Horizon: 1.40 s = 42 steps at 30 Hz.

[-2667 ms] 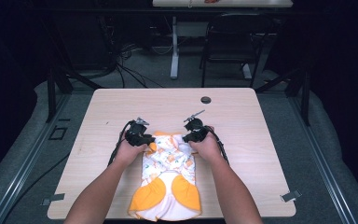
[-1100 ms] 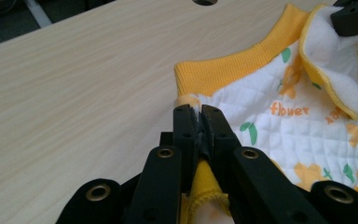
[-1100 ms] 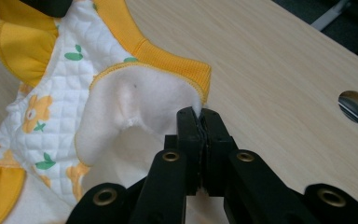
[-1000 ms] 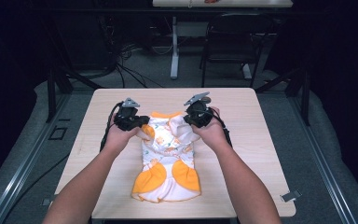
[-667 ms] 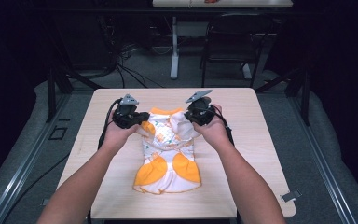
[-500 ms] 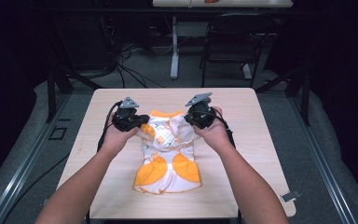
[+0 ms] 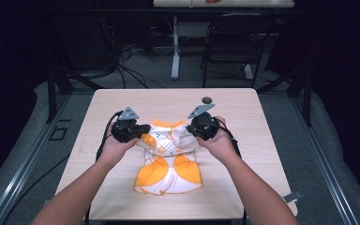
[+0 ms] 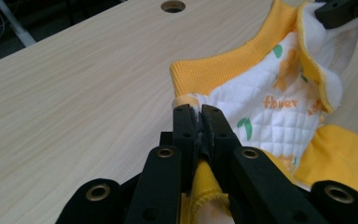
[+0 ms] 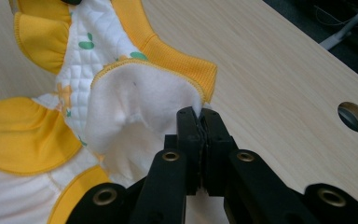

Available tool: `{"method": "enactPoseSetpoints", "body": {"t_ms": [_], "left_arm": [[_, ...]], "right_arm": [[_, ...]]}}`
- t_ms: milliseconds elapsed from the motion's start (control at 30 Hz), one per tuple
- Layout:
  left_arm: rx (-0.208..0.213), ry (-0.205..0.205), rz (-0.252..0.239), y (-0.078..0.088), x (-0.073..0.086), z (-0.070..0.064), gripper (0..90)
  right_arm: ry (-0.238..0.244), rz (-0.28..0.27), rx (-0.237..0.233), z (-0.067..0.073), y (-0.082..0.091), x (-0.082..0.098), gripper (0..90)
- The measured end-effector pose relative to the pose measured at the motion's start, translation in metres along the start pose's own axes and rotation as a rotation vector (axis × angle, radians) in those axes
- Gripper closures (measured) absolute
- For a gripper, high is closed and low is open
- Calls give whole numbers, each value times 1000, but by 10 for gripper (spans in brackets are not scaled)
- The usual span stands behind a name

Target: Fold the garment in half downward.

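Note:
A small white and orange quilted garment [image 7: 168, 157] lies on the pale wooden table [image 7: 243, 112], its ribbed orange waistband at the far end. My left gripper [image 7: 143, 132] is shut on the garment's left top corner; in the left gripper view [image 8: 199, 112] the fabric [image 8: 270, 107] is pinched between the jaws. At the right top corner my right gripper [image 7: 191, 131] is shut on the garment as well, and the right gripper view [image 9: 198, 114] shows the white lining [image 9: 135, 102] bunched at the jaw tips. The held end is lifted a little off the table.
A round cable hole [image 7: 206, 99] sits in the table beyond the right gripper, also seen as a hole [image 8: 173, 6] and a hole [image 9: 354, 116]. Cables trail from both grippers. A chair [image 7: 225, 42] and a table leg [image 7: 175, 51] stand behind the table on the floor.
Both hands have drawn back toward the near side, bringing the garment's top end with them. The lower part of the garment has slid nearer to the front edge.

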<state>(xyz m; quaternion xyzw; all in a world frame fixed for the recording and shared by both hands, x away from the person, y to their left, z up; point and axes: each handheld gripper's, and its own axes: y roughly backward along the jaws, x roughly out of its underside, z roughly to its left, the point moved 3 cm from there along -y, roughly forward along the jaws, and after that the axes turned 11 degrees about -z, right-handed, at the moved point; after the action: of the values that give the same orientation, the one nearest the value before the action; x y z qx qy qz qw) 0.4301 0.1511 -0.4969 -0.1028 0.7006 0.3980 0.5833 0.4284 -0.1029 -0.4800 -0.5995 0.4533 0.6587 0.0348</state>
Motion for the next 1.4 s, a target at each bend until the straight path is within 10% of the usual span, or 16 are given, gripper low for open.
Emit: {"method": "enactPoseSetpoints", "body": {"t_ms": [1400], "left_arm": [[139,21,22,25,67,-50,776]], "right_arm": [[-46,-6,-121,54,19,66,827]]}}
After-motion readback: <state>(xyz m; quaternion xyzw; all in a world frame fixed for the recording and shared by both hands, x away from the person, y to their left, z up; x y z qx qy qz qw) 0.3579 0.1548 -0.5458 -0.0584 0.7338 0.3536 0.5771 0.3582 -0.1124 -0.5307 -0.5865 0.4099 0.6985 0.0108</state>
